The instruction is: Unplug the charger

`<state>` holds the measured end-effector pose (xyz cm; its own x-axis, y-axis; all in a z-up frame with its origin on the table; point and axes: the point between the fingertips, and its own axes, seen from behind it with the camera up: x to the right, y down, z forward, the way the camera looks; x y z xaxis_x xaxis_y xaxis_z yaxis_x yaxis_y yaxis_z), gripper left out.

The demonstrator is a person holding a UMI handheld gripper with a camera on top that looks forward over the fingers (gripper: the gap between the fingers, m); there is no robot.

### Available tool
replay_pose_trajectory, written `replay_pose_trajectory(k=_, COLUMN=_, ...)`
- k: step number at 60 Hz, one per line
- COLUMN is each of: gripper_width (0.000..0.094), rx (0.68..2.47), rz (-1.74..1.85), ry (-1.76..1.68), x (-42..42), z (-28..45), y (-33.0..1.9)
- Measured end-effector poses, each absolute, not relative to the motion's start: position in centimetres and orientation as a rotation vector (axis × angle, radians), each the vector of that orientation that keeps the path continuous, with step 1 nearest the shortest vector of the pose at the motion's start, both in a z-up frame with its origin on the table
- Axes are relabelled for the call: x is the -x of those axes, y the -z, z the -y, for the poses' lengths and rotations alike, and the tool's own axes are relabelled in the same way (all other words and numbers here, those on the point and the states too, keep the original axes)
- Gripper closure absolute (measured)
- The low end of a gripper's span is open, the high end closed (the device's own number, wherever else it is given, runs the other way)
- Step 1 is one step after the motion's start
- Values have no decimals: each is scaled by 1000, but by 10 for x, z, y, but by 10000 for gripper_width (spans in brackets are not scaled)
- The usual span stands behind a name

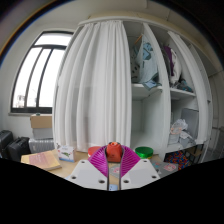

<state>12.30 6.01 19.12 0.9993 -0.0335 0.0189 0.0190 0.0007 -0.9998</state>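
Home bedroom: white curtain (pixel 92 85), window (pixel 38 68), cluttered open shelves (pixel 160 88).

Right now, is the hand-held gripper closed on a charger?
No: the hand-held gripper is open with nothing pressed between its pink pads, and only a small red-orange object sits just beyond them on the table.

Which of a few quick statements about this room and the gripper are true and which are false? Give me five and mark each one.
1. A white curtain hangs beyond the gripper. True.
2. The window is beside the curtain, away from the shelves. True.
3. The gripper is shut tight with nothing between its fingers. False: the fingers stand apart and a small orange-red object shows between their tips.
4. The shelves are bare. False: they hold items.
5. A green object sits just beyond the fingers, towards the shelves. True.
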Motion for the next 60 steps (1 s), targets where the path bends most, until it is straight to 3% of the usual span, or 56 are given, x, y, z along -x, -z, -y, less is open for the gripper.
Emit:
replay_pose_trajectory(k=6, gripper_width=812, rx=1526, rz=-25, ry=16, x=-136, z=-38, y=-225)
replay_pose_trajectory(k=10, gripper_width=811, rx=1537, rz=-31, ry=51, x=-148, z=-30, y=-222)
replay_pose_trajectory(k=30, gripper_width=771, rx=2009, rz=-91, ry=5, x=-186, z=-27, y=-35)
replay_pose_trajectory(k=38, gripper_width=723, rx=2079, rz=-60, ry=15, x=-186, z=-26, y=-9)
replay_pose_trajectory(k=51, gripper_width=614, rx=2115, rz=-72, ry=-22, x=-184, z=-28, y=-4)
replay_pose_trajectory(k=53, gripper_width=558, rx=2109, rz=-72, ry=-33, x=-183, z=-28, y=-5)
replay_pose_trajectory(k=58, gripper_width=225, rx=2084, rz=-68, ry=-44, x=-183, z=-27, y=-10)
replay_pose_trajectory(k=60, gripper_width=134, rx=2067, rz=-56, ry=-48, x=-182, z=-26, y=-14)
